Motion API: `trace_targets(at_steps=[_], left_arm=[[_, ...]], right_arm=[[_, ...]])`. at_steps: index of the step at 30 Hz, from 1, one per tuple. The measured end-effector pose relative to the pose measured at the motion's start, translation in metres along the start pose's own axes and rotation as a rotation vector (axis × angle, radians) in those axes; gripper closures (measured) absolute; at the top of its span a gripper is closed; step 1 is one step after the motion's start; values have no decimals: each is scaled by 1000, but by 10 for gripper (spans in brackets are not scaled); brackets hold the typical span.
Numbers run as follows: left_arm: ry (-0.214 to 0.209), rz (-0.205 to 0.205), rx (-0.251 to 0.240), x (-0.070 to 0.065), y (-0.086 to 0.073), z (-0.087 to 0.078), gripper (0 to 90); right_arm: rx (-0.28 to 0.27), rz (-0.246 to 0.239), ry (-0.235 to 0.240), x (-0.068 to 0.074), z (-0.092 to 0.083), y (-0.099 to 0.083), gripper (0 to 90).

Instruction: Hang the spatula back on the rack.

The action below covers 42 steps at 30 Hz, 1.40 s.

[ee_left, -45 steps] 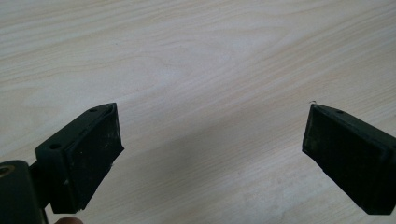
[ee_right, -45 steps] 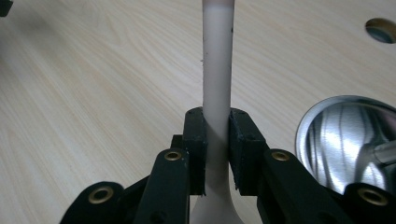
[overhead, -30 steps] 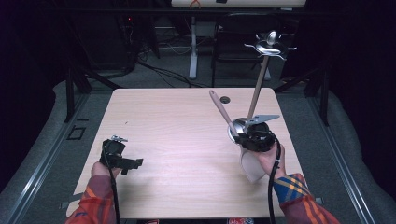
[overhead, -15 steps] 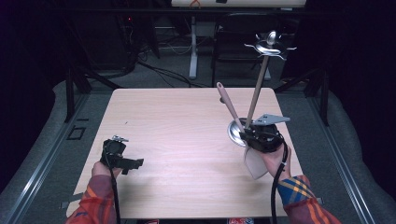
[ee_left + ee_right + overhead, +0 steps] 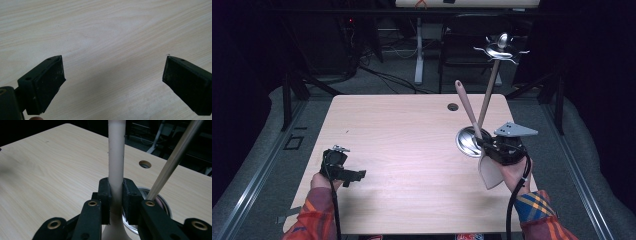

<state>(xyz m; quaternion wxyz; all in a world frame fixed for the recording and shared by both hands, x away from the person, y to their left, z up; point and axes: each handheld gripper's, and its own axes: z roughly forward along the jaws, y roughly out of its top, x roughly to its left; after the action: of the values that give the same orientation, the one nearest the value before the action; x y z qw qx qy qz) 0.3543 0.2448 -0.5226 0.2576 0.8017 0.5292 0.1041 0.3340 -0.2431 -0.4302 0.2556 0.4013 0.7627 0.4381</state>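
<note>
My right gripper (image 5: 486, 145) is shut on the handle of a pale spatula (image 5: 467, 107); the handle slants up and away and the blade hangs down by the hand. In the right gripper view the pads clamp the spatula handle (image 5: 116, 157) from both sides, with my right gripper (image 5: 116, 192) just left of a metal cup (image 5: 163, 203). The metal cup (image 5: 466, 142) stands on the table and holds a wooden-handled skimmer (image 5: 489, 95) leaning up to the right. My left gripper (image 5: 354, 175) rests open at the table's front left, and between the left gripper (image 5: 113, 75) jaws lies bare wood.
The light wooden table (image 5: 402, 140) has a round cable hole (image 5: 453, 106) near its far edge. Dark floor, a chair and a desk leg (image 5: 418, 50) lie beyond the table. The skimmer's wire head (image 5: 501, 50) sticks out high above the table's far right corner.
The right gripper has risen and shifted right with the spatula, and the handle now stands steeper beside the skimmer's shaft. The left gripper has stayed put.
</note>
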Motion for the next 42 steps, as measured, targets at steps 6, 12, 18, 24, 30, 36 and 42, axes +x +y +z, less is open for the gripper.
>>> trace_targets(at_steps=[6, 12, 18, 24, 30, 36, 42], left_arm=[[0, 0, 1, 0, 0, 0, 38], [0, 1, 3, 0, 0, 1, 38], [1, 6, 8, -1, 0, 0, 38], [1, 7, 10, -1, 0, 1, 39], [0, 11, 12, -1, 1, 1, 39], [-1, 13, 15, -2, 1, 2, 40], [-2, 11, 17, -2, 1, 2, 40]], right_arm=[[-46, 2, -16, -3, -9, -2, 782], [-56, 36, -44, -12, -16, -7, 782], [-100, 66, -92, -22, -30, -12, 782], [-128, 77, -135, -28, -39, -15, 782], [-163, 67, -160, -28, -43, -12, 782], [-185, 68, -172, -28, -46, -9, 782], [-213, 64, -190, -29, -50, -6, 782]])
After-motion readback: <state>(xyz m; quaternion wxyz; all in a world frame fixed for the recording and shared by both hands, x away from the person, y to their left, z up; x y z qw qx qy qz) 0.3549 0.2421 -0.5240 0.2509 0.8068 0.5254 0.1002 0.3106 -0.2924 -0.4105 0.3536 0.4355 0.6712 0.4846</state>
